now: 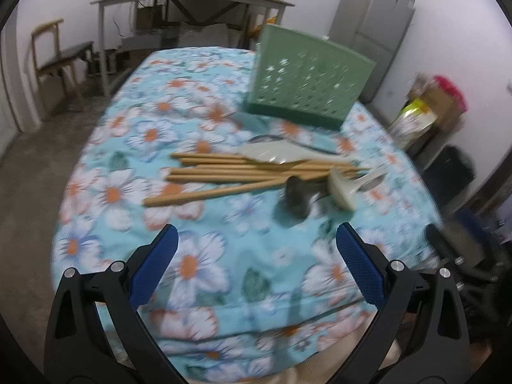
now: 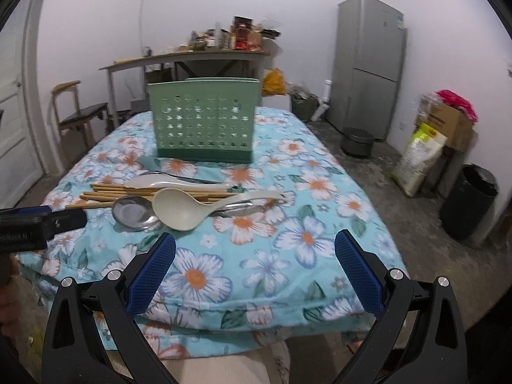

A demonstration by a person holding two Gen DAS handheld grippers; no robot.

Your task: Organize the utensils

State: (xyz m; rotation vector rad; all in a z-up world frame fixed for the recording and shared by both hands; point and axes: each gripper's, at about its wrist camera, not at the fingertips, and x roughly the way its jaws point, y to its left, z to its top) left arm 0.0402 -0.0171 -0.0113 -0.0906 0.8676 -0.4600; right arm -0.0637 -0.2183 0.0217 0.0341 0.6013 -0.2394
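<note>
Low in both wrist views, the right gripper (image 2: 255, 247) and left gripper (image 1: 256, 240) hang with jaws spread wide, holding nothing, over the floral table (image 2: 297, 240). Mid-frame lie one cream ladle (image 2: 179, 209), one steel ladle (image 2: 132, 212), a white spoon (image 2: 166, 181) and several bamboo chopsticks (image 2: 105, 196), bunched together. Beyond them, upper centre, one green perforated utensil holder (image 2: 204, 121) stands upright.

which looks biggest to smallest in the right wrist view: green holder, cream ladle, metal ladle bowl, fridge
1. fridge
2. green holder
3. cream ladle
4. metal ladle bowl

As they look only: the fridge stands far back, so nearness skews this. The metal bowl is partly hidden by the cream ladle.
</note>
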